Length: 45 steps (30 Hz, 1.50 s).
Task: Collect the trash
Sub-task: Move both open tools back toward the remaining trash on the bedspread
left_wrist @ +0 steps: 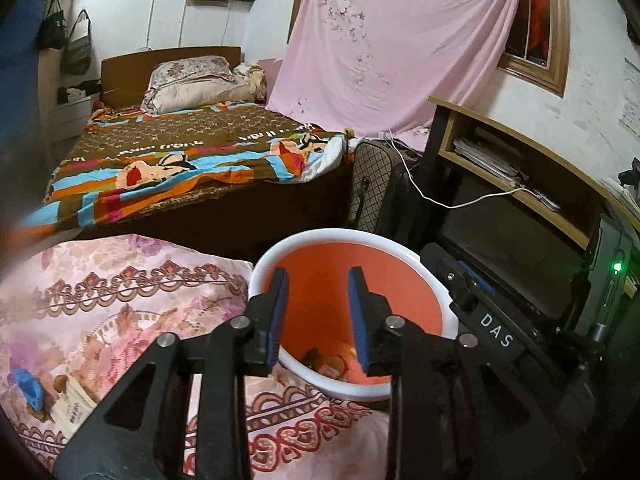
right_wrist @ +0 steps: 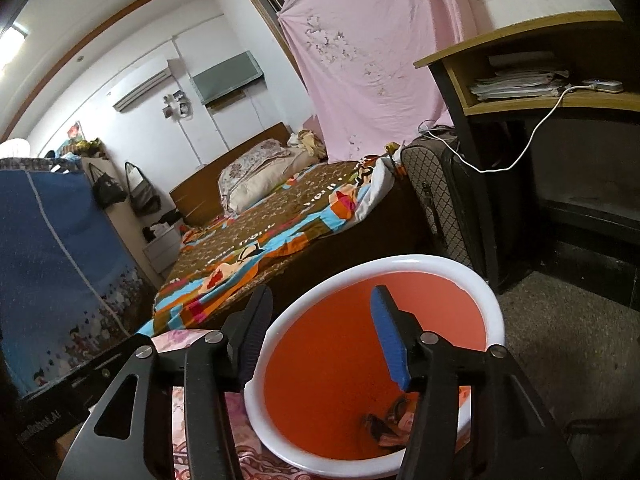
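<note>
From the left wrist, the left gripper [left_wrist: 318, 280] hangs over 1 orange bin [left_wrist: 264, 272] with a white rim, its 2 jaws apart and nothing between them. A small heap of scraps [left_wrist: 328, 362] lies at the bin's bottom. On the pink floral cloth [left_wrist: 120, 300] sit 1 blue scrap [left_wrist: 28, 386] and 1 paper piece [left_wrist: 74, 402].

From the right wrist, the right gripper [right_wrist: 322, 300] straddles the bin's [right_wrist: 494, 304] rim with 2 released, empty jaws; scraps [right_wrist: 390, 424] lie inside.
</note>
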Each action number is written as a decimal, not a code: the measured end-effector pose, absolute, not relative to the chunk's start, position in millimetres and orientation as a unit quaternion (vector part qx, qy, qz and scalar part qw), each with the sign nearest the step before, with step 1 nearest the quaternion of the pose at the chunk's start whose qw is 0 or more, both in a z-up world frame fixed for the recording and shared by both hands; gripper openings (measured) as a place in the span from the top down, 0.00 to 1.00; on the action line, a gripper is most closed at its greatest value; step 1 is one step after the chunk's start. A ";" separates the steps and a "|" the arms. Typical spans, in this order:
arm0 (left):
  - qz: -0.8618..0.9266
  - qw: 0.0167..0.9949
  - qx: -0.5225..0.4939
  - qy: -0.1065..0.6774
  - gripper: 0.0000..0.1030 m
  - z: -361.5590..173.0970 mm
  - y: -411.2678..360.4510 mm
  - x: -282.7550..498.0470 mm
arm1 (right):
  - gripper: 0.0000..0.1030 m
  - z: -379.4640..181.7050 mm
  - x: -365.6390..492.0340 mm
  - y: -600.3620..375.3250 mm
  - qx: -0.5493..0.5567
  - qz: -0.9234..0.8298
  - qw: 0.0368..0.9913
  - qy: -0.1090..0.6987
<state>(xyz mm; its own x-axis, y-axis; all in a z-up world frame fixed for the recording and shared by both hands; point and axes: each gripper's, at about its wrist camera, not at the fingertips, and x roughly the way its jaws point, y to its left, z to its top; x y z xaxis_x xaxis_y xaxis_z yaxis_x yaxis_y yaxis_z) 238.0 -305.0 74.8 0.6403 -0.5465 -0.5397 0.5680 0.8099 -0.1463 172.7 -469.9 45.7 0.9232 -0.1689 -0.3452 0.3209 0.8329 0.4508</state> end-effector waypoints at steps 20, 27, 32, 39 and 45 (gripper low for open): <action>-0.200 0.953 0.009 0.229 0.37 98.7 -233.1 229.2 | 0.00 68.0 168.2 -436.5 0.218 -0.107 0.966 0.086; -0.144 0.970 -0.003 0.196 0.11 97.7 -196.7 218.9 | 0.00 75.3 168.2 -414.8 0.203 -0.082 0.974 0.066; -0.110 0.978 -0.037 0.175 0.11 90.6 -159.8 209.8 | 0.00 81.5 164.8 -391.8 0.177 -0.054 0.982 0.045; -0.060 0.986 -0.066 0.143 0.11 77.2 -113.2 192.8 | 0.00 88.2 160.2 -354.8 0.134 -0.009 0.991 0.017; -0.024 0.990 -0.068 0.125 0.11 71.2 -78.5 178.6 | 0.00 89.9 161.0 -322.9 0.100 0.027 0.995 0.017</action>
